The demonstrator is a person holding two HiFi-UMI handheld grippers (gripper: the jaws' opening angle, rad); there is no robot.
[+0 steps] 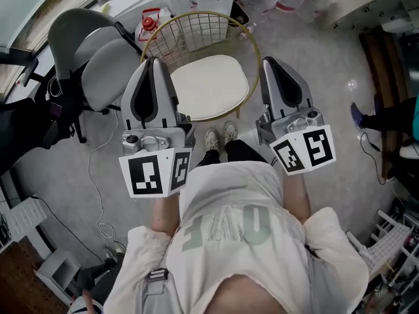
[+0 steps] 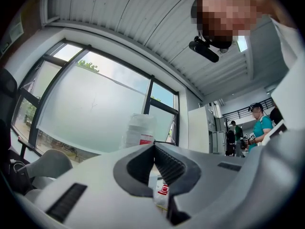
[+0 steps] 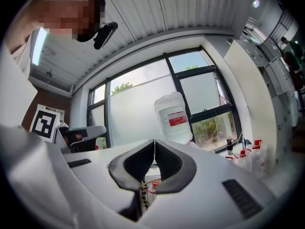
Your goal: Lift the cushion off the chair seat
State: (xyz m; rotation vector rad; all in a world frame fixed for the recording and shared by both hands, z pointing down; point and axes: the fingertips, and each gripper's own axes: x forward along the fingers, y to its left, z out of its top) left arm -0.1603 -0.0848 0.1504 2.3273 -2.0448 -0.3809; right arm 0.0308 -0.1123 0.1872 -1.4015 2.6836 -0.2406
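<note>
Shut tight, the left gripper (image 2: 154,145) had its two ribbed pads (image 2: 167,165) meeting at the tip with nothing between them. The right gripper (image 3: 154,140) was closed the same way and was just as empty. Both were held out in front of the person's white shirt (image 1: 229,231), side by side and well apart, with the marker cubes toward the body.

Between them in the head view, and lower down, the cream cushion (image 1: 208,87) lay flat on the seat of the gold wire chair (image 1: 191,30). Neither gripper touched it. The person's shoes (image 1: 220,138) stood just at the chair's front edge. A grey office chair (image 1: 98,61) stood to the left of the wire chair. Beyond the jaws, a large water jug (image 3: 172,116) stood before the frosted window (image 3: 133,113).
</note>
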